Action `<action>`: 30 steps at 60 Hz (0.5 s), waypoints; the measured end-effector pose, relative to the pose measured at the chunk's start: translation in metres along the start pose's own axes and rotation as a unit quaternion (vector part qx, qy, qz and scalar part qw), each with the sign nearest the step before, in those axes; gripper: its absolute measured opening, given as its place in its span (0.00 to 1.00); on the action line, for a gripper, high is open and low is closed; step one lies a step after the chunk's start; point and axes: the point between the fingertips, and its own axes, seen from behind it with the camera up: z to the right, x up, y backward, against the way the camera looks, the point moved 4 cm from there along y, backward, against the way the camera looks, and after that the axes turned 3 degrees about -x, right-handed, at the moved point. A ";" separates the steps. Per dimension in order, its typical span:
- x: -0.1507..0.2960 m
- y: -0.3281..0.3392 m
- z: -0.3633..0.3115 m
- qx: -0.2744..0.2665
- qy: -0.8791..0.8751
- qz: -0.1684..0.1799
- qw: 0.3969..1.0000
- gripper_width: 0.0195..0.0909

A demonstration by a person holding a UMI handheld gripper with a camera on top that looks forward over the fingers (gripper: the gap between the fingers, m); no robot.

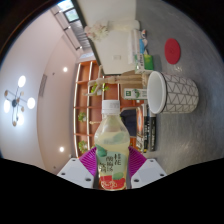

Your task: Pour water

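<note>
A clear bottle [111,140] with a white cap, pale liquid and a green, white and red label stands between my fingers, and my gripper [112,166] is shut on it, the purple pads pressing its label from both sides. The whole view is rolled sideways, so the bottle is tilted relative to the room. Just beyond the bottle's cap lies a white cup [172,93] with a thin geometric line pattern, its mouth facing the bottle. A second bottle [128,89] with a green label sits between my bottle's cap and the cup.
The cup rests on a grey table [195,40] with a red round coaster [173,49] farther on it. Wooden shelving [90,85] with small items stands behind. A ceiling lamp [17,98] and white wall fill the other side.
</note>
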 end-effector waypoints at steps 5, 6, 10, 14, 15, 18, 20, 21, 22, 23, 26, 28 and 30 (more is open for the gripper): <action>0.012 -0.001 -0.003 0.003 -0.080 0.008 0.997 0.25; 0.013 0.000 -0.005 0.003 -0.094 0.010 0.995 0.25; 0.020 -0.005 -0.004 0.006 -0.158 0.015 0.987 0.25; 0.029 -0.001 -0.001 0.013 -0.214 0.024 0.976 0.25; 0.030 -0.004 -0.001 0.013 -0.228 0.024 0.973 0.25; 0.034 -0.003 0.002 0.013 -0.258 0.028 0.966 0.25; 0.037 -0.003 0.004 0.014 -0.268 0.032 0.963 0.25; 0.038 -0.001 0.003 0.014 -0.270 0.033 0.962 0.25; 0.039 -0.002 0.004 0.013 -0.273 0.032 0.961 0.24; 0.040 -0.003 0.005 0.012 -0.276 0.033 0.961 0.25; 0.040 -0.003 0.006 0.010 -0.276 0.030 0.961 0.25; 0.039 -0.002 0.006 0.008 -0.274 0.029 0.961 0.25; 0.038 -0.002 0.007 0.005 -0.270 0.026 0.963 0.25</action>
